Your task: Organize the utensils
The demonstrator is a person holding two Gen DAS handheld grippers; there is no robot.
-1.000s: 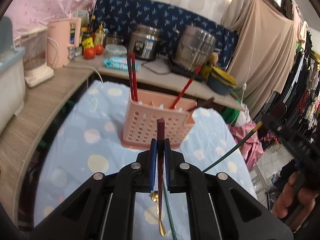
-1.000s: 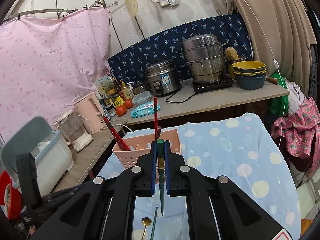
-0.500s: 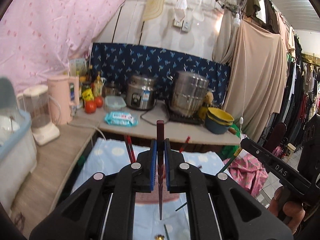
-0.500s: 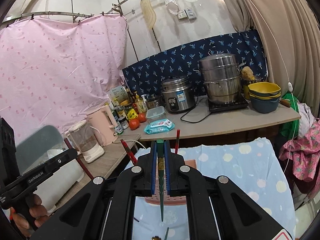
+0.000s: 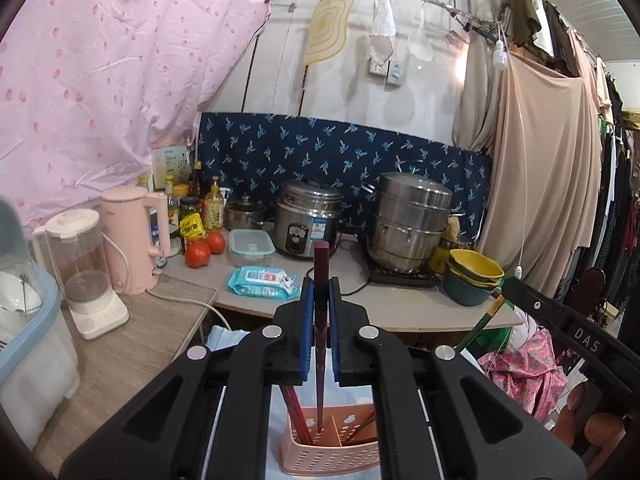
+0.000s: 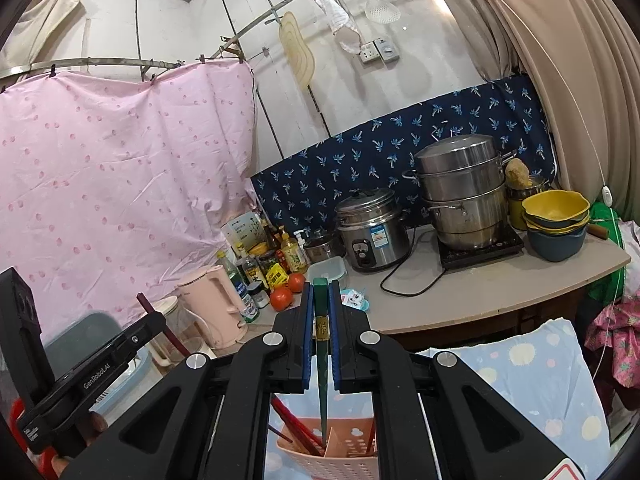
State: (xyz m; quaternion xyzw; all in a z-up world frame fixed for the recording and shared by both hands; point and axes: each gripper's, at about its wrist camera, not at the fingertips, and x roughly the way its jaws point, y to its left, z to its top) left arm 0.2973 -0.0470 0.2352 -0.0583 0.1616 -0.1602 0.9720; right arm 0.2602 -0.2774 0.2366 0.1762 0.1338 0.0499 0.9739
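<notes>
While I look along my left tongs [image 5: 320,300], I see their blue pads clamped on a dark red chopstick [image 5: 320,320] that stands upright, its lower tip down inside the pink perforated utensil basket [image 5: 332,456] directly below. Other red chopsticks [image 5: 294,412] lean in the basket's left compartment. Further left, a blender [image 5: 80,272] and a pink kettle [image 5: 134,236] stand on the wooden worktop [image 5: 132,344], with two tomatoes [image 5: 204,250] beside them. Behind my tongs lie a pack of wet wipes [image 5: 262,280], a rice cooker [image 5: 310,220] and a steel steamer pot [image 5: 408,224], then stacked yellow and blue bowls [image 5: 472,280] toward the right. At the far right edge, my other gripper shows with a green chopstick angled beneath it.

From the right wrist view, the left gripper sits at the far left edge. My right tongs [image 6: 320,304] are closed on a green chopstick [image 6: 322,344], upright, its pointed end reaching into the same pink basket [image 6: 340,460] near the central divider. Red chopsticks [image 6: 292,420] lean to its left inside the basket. The basket rests on a pale blue cloth with yellow dots [image 6: 532,376], which spreads to the right below the worktop's edge.
</notes>
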